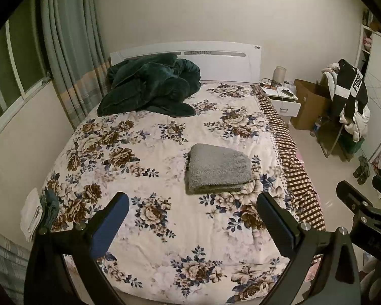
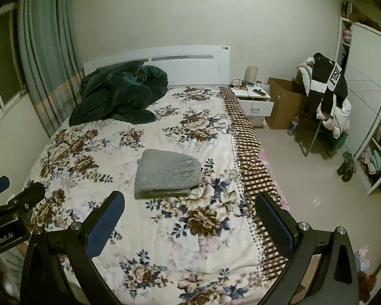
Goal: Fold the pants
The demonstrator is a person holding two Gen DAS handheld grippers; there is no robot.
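The grey fleece pants [image 1: 217,169] lie folded in a compact stack on the floral bedspread [image 1: 165,228], right of the bed's middle; they also show in the right wrist view [image 2: 167,174]. My left gripper [image 1: 193,200] is open and empty, held above the near part of the bed, short of the pants. My right gripper [image 2: 190,198] is open and empty, also held back from the pants, with the stack just beyond its left finger. The right gripper shows at the right edge of the left wrist view [image 1: 360,203]. The left gripper shows at the left edge of the right wrist view [image 2: 10,193].
A dark green blanket [image 1: 149,89] is heaped at the headboard end. A white nightstand [image 1: 283,96], a cardboard box [image 1: 310,104] and a chair piled with clothes [image 1: 348,101] stand right of the bed. Curtains [image 1: 71,50] hang at left. A wardrobe [image 2: 368,89] stands at far right.
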